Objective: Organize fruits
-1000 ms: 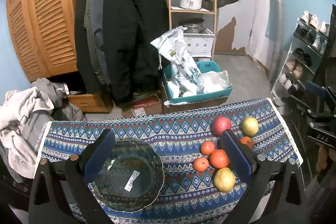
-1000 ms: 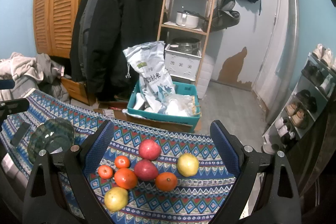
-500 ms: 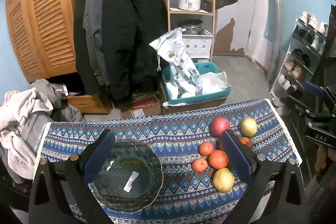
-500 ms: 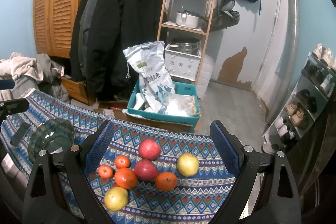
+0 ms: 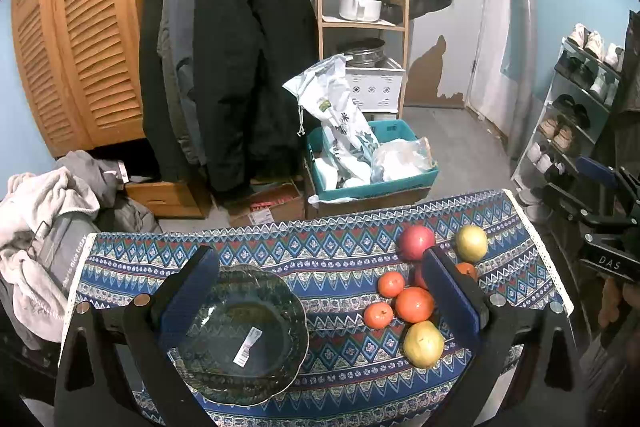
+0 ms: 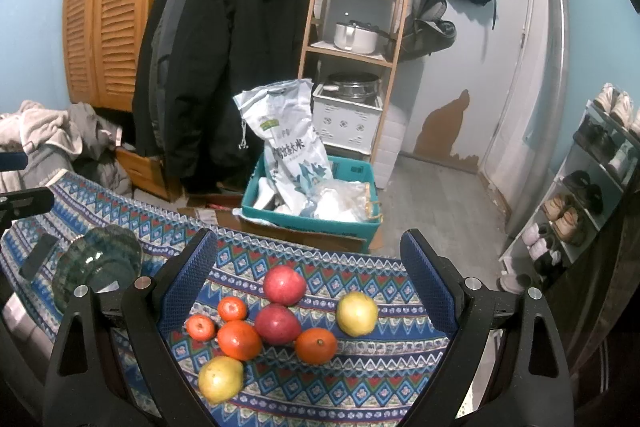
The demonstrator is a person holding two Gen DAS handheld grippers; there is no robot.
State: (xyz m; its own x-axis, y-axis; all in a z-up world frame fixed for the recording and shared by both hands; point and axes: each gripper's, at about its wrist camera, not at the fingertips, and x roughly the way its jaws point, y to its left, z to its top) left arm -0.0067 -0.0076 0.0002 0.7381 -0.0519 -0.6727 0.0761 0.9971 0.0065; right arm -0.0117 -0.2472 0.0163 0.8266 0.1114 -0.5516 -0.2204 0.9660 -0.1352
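Observation:
A dark glass bowl (image 5: 240,339) with a white sticker sits on the patterned cloth, below my open left gripper (image 5: 320,299). Several fruits lie to its right: a red apple (image 5: 416,242), a yellow pear (image 5: 472,243), oranges (image 5: 414,303) and a second yellow pear (image 5: 423,343). In the right wrist view my open right gripper (image 6: 308,291) hovers over the same cluster: two red apples (image 6: 285,285) (image 6: 278,323), oranges (image 6: 239,339) (image 6: 316,345), small tangerines (image 6: 232,308), yellow pears (image 6: 357,313) (image 6: 220,378). The bowl (image 6: 98,267) is at the left. Both grippers hold nothing.
The table's patterned cloth (image 5: 320,239) ends at a far edge, with a teal bin (image 5: 372,183) of bags on the floor beyond. Coats (image 5: 240,67), a wooden shelf, a shoe rack (image 5: 576,115) at right, and piled clothes (image 5: 36,227) at left surround the table.
The left wrist view has shifted slightly, tilting a little upward; the fruits and bowl stay put. The right gripper has not moved.

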